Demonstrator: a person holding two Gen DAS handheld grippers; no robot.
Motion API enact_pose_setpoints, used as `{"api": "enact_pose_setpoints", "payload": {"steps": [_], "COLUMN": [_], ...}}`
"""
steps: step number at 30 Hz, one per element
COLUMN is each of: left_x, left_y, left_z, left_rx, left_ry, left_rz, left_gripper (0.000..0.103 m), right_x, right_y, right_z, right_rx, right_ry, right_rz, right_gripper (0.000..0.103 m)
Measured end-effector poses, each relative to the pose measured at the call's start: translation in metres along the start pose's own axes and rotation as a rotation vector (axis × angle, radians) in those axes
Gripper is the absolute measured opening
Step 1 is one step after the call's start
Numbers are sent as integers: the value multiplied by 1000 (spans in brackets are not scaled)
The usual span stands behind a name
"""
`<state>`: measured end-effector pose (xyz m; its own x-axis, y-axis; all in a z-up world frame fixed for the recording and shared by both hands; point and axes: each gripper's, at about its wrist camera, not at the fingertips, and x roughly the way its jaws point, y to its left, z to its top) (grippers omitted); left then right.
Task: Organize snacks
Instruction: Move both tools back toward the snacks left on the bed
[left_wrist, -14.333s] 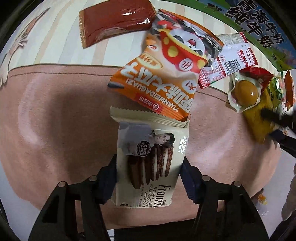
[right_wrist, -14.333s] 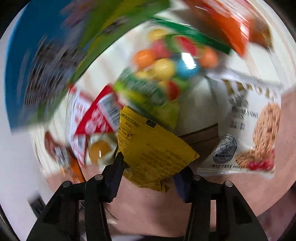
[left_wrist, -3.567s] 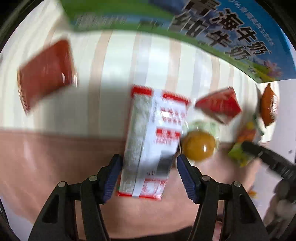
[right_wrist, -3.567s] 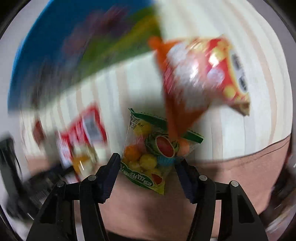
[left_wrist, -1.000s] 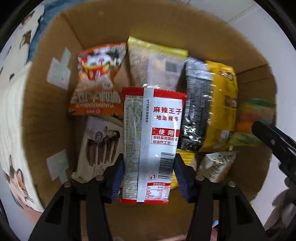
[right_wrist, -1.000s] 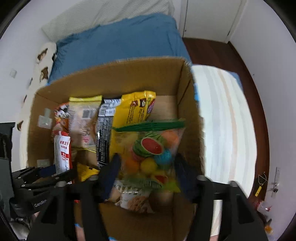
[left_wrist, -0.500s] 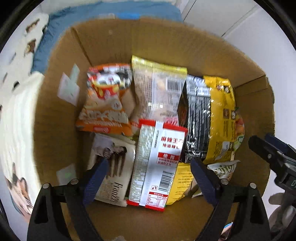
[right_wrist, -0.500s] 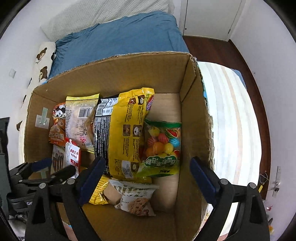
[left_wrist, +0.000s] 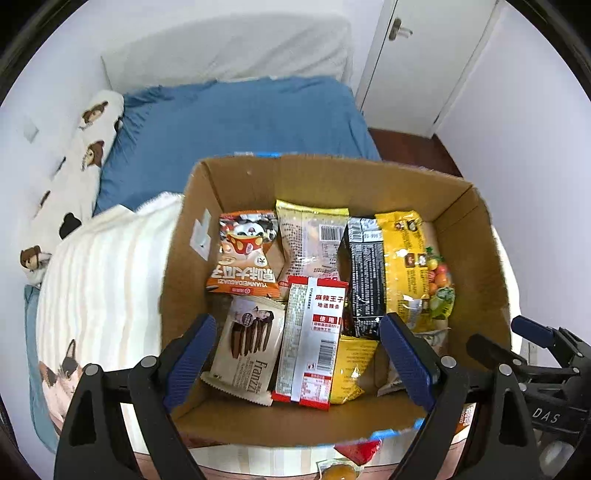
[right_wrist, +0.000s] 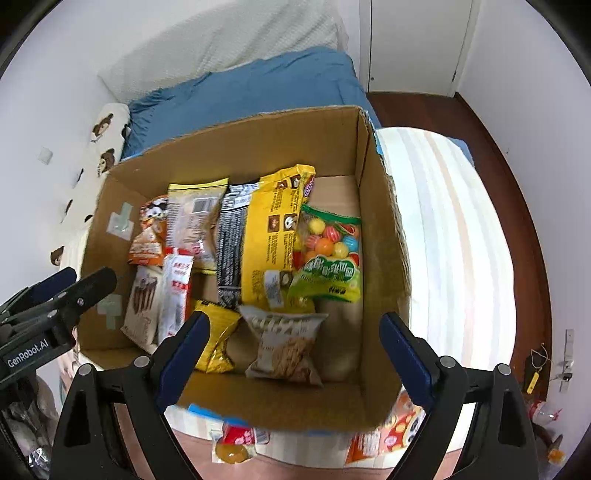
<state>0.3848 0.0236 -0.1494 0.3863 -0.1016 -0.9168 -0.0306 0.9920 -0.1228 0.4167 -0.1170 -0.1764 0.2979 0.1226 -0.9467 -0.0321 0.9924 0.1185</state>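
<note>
Evidently both loads are delivered: left gripper and right gripper hang spread and empty above the cardboard box, packets lying flat to save room.

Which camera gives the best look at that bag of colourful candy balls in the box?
The right wrist view: the candy bag lies fully exposed by the cardboard box's right wall. The left wrist view catches only a sliver past the yellow packet.
</note>
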Motion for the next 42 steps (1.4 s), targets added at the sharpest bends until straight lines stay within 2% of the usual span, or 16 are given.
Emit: {"api": "enact_pose_setpoints", "payload": {"steps": [4,6,15,21,29,35,39,42], "left_x": [-25,-34,-83,-116,-144,-143,-125,-101], "left_y": [-3,-5,-8,-5,-8,-5,12,31], "left_z": [-14,-21,-63,-89,-108,-115,-124,-136], "left_rx": [15,20,30,18,28,23,-18,-26], "left_ry": [-71,-101,-202,-260,-327,-323,-266,-203], "left_rz": [14,21,40,34,47,58,68,101], "left_gripper": [91,91,91,91,91,91,91,91], "right_x": [-25,-40,-96,-129,-156,-150,-123,-87], "right_y": [6,10,22,19,13,8,-1,-11], "right_z": [-16,-25,-65,-97,-126,-133,-143,-153], "right_rx": [-12,-24,-64,-49,-10,31,88,158], "right_ry": [-55,-92,-221,-272,-312,-285,-212,-137], "right_rz": [-5,-17,-39,0,57,98,144,165], "right_gripper": [95,99,99,100,100,100,100,100]}}
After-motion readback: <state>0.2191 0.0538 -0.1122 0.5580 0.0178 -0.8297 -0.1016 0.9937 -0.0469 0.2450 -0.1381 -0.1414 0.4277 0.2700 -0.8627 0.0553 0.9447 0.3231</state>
